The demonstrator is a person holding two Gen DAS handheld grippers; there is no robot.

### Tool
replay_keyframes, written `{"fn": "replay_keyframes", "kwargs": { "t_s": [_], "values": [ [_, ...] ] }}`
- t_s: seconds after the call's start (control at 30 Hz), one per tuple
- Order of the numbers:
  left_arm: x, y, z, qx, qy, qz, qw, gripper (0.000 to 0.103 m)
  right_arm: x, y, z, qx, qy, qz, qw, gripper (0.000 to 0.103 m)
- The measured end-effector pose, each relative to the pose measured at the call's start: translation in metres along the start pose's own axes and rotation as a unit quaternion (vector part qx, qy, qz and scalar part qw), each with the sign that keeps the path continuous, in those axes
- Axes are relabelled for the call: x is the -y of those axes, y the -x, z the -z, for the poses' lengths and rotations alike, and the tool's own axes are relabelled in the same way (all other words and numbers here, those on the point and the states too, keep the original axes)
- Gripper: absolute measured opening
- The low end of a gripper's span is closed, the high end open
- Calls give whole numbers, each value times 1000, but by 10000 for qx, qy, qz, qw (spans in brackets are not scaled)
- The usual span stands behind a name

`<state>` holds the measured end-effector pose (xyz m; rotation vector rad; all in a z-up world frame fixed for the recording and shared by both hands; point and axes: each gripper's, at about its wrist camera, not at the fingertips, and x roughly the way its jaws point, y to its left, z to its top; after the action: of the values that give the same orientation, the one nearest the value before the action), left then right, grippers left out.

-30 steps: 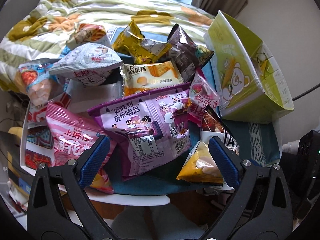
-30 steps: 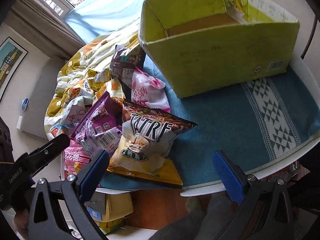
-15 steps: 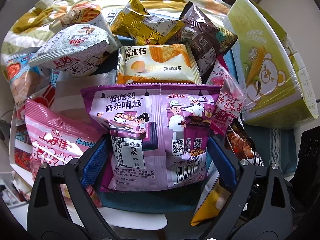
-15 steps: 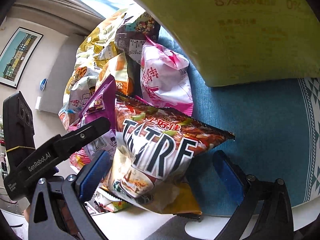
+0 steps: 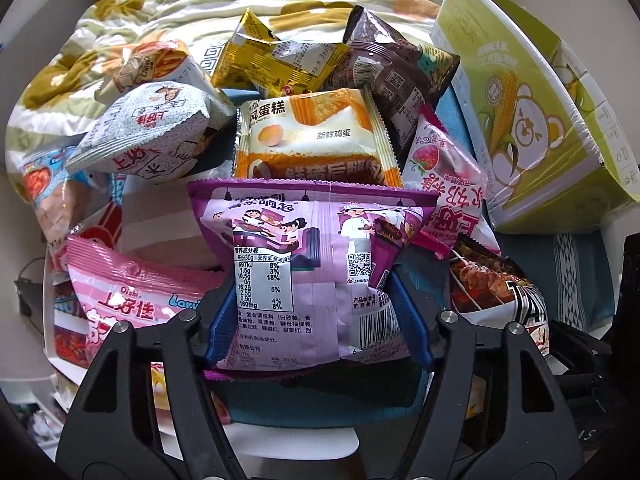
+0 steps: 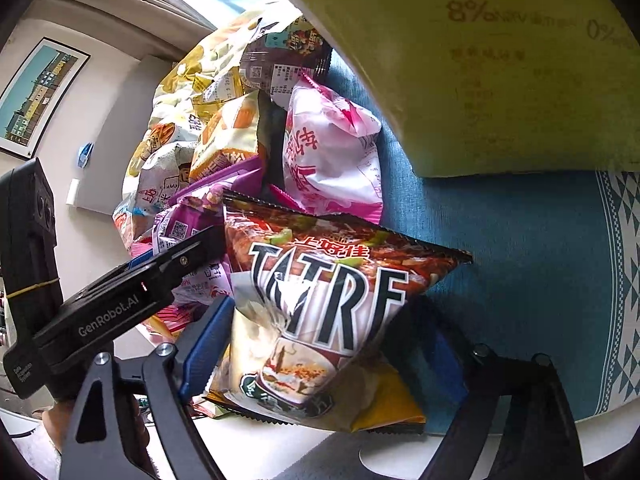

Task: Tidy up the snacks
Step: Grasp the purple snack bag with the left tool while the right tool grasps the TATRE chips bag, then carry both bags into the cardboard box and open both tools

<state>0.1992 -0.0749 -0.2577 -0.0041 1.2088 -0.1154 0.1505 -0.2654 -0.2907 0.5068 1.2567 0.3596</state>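
A heap of snack bags lies on a blue cloth. My left gripper is shut on a purple snack bag at the near edge of the heap, its blue pads pressing both sides. My right gripper is shut on a dark red "TATRE" chip bag, which crumples between the pads. The left gripper shows at the left of the right wrist view. A yellow-green cardboard box stands at the right of the heap and fills the top of the right wrist view.
Around the purple bag lie a pink Oishi bag, an orange cake pack, a pink strawberry bag, a gold bag and a brown bag. A floral quilt lies behind. Blue cloth lies right of the chip bag.
Both grippers moved forward into the heap and closed: the left on the purple bag, the right on the TATRE chip bag, which now buckles between the pads.
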Motion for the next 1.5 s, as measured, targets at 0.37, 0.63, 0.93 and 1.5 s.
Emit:
{"fn": "replay_keyframes", "kwargs": {
  "t_s": [0.37, 0.63, 0.93, 1.5],
  "values": [
    [-8, 31, 11, 232, -143, 315, 9991, 63, -19, 19, 10, 421, 246, 316, 9983, 60],
    [-12, 87, 12, 739, -341, 518, 9953, 63, -48, 53, 17, 884, 480, 740, 9922, 60],
    [-2, 156, -25, 1436, -789, 927, 9821, 63, -70, 121, -3, 1640, 493, 954, 9806, 60],
    [155, 115, -177, 1593, -927, 1088, 9768, 63, 23, 208, -134, 2105, 524, 1259, 9680, 60]
  ]
}}
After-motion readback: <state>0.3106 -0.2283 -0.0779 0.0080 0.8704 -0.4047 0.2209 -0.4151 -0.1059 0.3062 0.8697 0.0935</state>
